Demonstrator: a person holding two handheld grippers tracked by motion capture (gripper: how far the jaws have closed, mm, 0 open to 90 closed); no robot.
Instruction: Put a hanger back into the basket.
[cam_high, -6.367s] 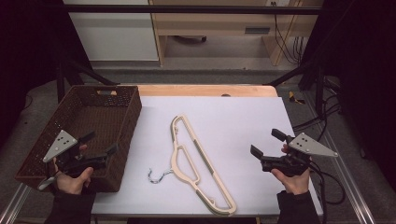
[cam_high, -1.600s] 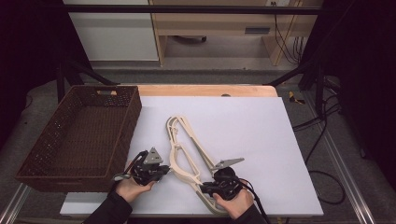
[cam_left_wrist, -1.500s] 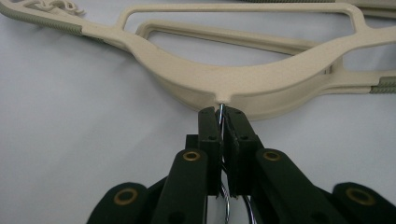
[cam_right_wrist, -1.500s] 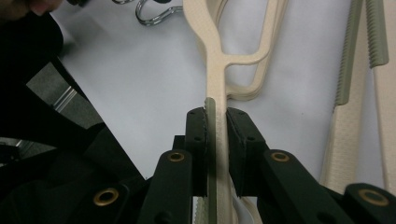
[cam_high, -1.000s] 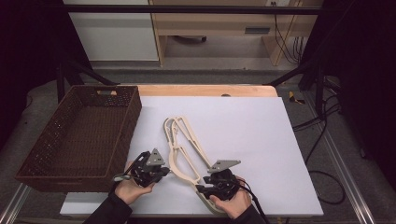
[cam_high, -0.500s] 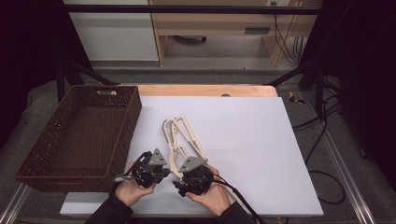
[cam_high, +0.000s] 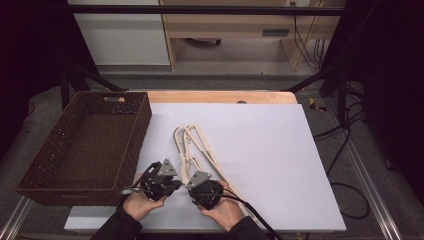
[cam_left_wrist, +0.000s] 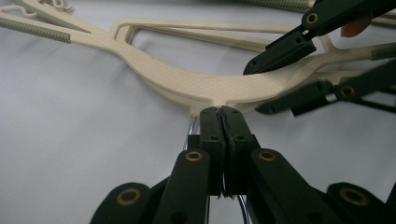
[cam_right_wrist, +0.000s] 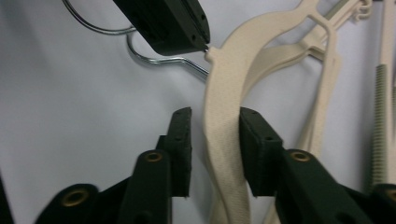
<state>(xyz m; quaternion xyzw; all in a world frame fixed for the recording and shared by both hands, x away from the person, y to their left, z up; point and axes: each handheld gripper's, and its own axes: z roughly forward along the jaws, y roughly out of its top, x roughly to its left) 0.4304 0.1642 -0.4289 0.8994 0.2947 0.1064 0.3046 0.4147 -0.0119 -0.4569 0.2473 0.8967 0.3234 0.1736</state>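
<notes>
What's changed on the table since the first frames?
Both grippers came in from the table's sides. The left gripper is shut on the metal hook; the right gripper straddles the hanger arm, jaws just closing, a gap still beside one pad. The hanger swung toward the basket, which stayed put.

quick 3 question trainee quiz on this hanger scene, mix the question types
1. True or false: the left tool is shut on the thin silver wire hook of the cream plastic clothes hanger.
2. Multiple choice: the right tool's jaws stand on either side of (A) the basket rim, (B) the hanger's cream arm, (C) a cable.
3. Fill in: the dark brown woven wicker basket sits at the ______ side of the white table mat in the high view.

Key: 1 true, the jaws meet on the wire where it joins the hanger's neck. 2 B, the jaws have just been closing, with a gap visible on one side. 3 left.
</notes>
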